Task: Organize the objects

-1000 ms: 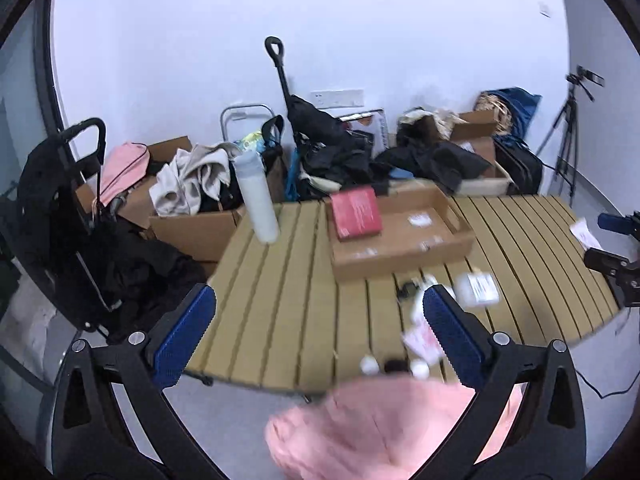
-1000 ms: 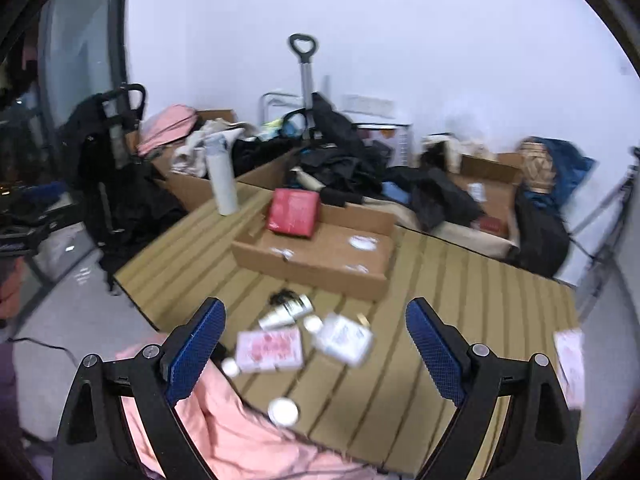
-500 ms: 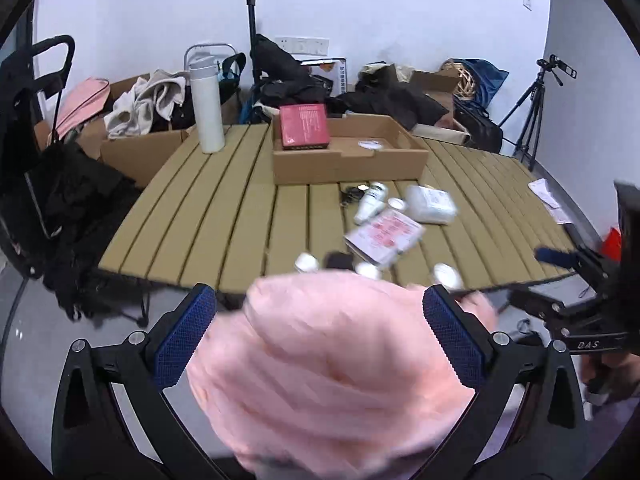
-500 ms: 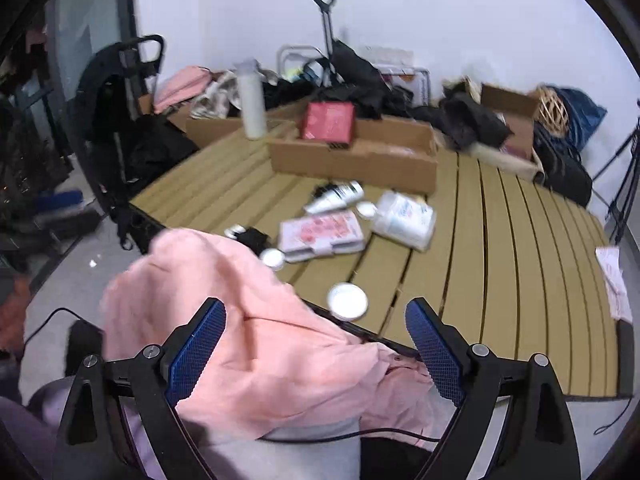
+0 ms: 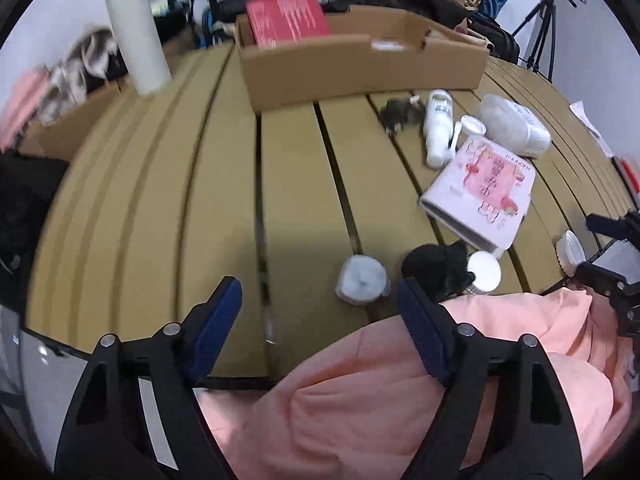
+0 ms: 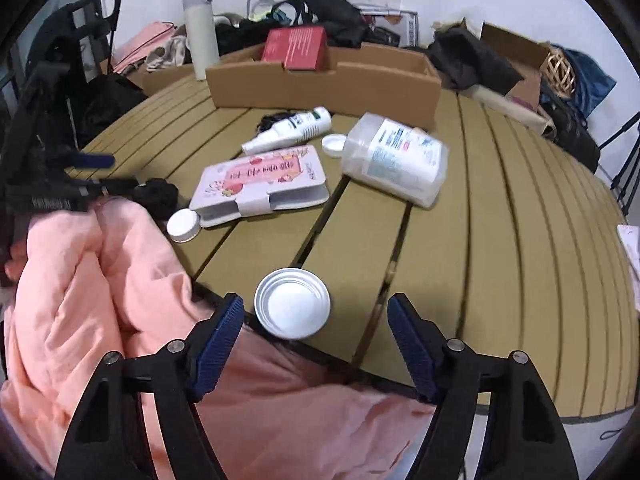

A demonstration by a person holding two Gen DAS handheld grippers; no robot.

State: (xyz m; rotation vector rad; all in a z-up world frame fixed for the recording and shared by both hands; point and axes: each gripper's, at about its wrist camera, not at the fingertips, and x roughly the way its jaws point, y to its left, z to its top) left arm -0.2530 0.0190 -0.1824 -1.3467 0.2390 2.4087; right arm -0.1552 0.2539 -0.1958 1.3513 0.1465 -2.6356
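Your left claw (image 5: 320,300) and right claw (image 6: 316,320) both hang released over the desk (image 6: 500,240) edge; the round tin lid (image 6: 293,309) lies between the right fingers, pink packet (image 6: 262,180) beyond.

My left gripper (image 5: 320,300) has two matte black plastic arms shaped like open triangular frames. Each finger ends in a dark blue pad (image 5: 218,326) with a fine ribbed texture, and small round silver screws sit at the joints behind the pads. My right gripper (image 6: 316,320) is built the same way: black skeletal arms with triangular cut-outs, ribbed blue pads (image 6: 412,350) and silver screw heads. Seen from the right camera, the left gripper's side carries small, blurred white lettering I cannot read.
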